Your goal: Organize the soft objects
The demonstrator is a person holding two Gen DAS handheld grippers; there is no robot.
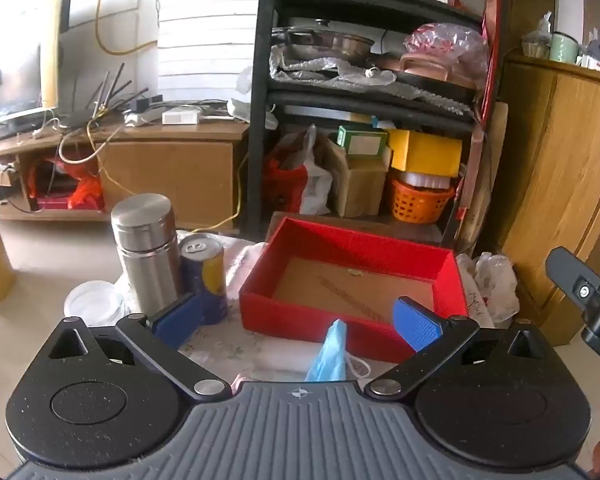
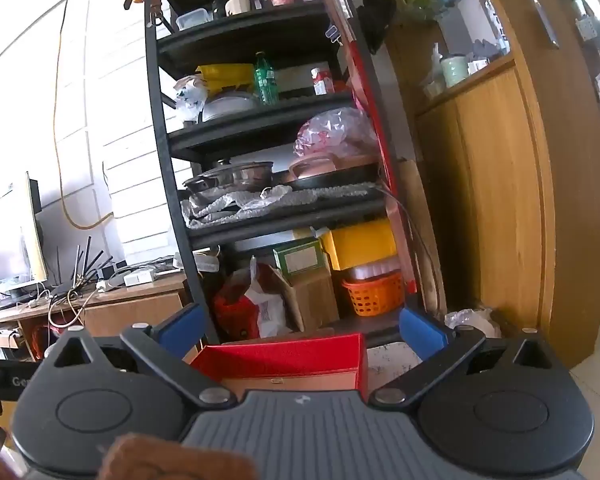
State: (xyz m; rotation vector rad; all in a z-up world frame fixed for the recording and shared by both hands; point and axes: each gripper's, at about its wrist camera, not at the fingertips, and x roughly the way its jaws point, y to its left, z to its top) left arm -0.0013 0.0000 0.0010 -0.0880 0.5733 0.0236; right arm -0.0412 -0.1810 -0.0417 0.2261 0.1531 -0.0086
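Note:
A red box (image 1: 352, 248) with a bare cardboard floor stands open on the table ahead of my left gripper (image 1: 298, 322), whose blue pads are spread wide and grip nothing. A light blue soft piece with a white ear loop, like a face mask (image 1: 329, 354), lies between the fingers just in front of the box's near wall, touching neither pad. In the right wrist view my right gripper (image 2: 302, 330) is open and level, with the red box (image 2: 284, 354) just beyond and below its fingers. A brown fuzzy thing (image 2: 172, 460) shows at that view's bottom edge.
A steel flask (image 1: 146, 252) and a blue-yellow can (image 1: 205, 276) stand left of the box, a white lid (image 1: 94, 302) beside them. A white plastic bag (image 1: 496, 284) lies right of the box. A crowded black shelf rack (image 1: 364, 92) and wooden cabinet (image 1: 560, 184) stand behind.

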